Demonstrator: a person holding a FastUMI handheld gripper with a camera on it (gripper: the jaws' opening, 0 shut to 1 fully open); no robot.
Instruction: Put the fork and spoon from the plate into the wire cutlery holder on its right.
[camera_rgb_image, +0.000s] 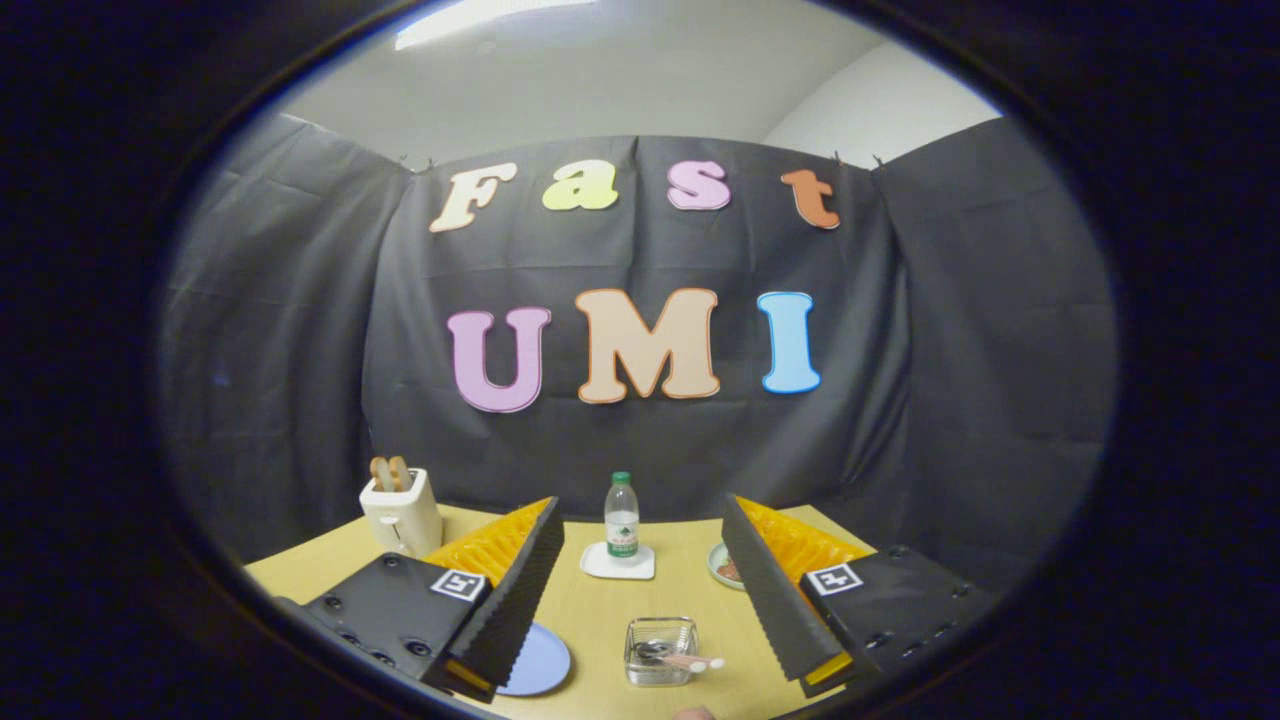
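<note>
Gaping wide, empty, hand-held gripper (640, 610); wire cutlery holder (660, 651) between fingers, plate (537, 662) beside left finger.

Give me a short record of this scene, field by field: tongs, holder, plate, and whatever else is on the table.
tongs: tongs open, holding nothing
holder: wire cutlery holder between the fingers, cutlery inside, a pale handle sticking out to its right
plate: blue plate beside the holder, partly behind the left finger
beyond: water bottle on a white coaster, toaster, small dish
surface: tan table
</note>
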